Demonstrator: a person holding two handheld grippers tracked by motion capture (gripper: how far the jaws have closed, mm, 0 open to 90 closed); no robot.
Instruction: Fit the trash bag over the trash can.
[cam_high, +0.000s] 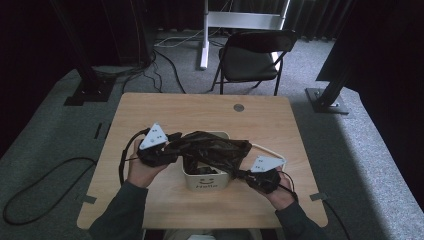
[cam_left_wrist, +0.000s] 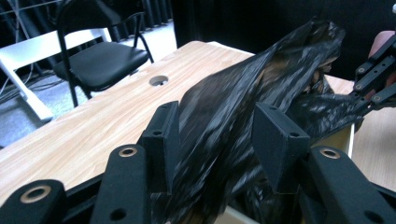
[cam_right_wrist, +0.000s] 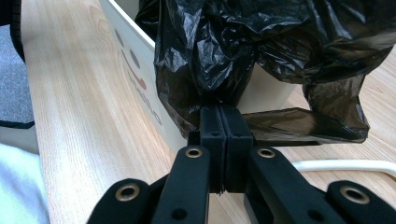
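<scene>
Both my forearms enter at the frame's bottom: right gripper (cam_right_wrist: 223, 140) pinches the black bag (cam_high: 215, 149) (jaws clamped), left gripper (cam_left_wrist: 219, 140) gapes around it, over the white bin (cam_high: 202, 181).

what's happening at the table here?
A person is fitting a black plastic bag into a small white bin on the wooden table, with a gripper in each hand. The right gripper is clamped shut on the bag's edge beside the bin. The left gripper has the bag between its jaws, which stand apart with no visible pinch. The bag is stretched between the two grippers over the bin's mouth, bunched up and not yet folded over the rim.
</scene>
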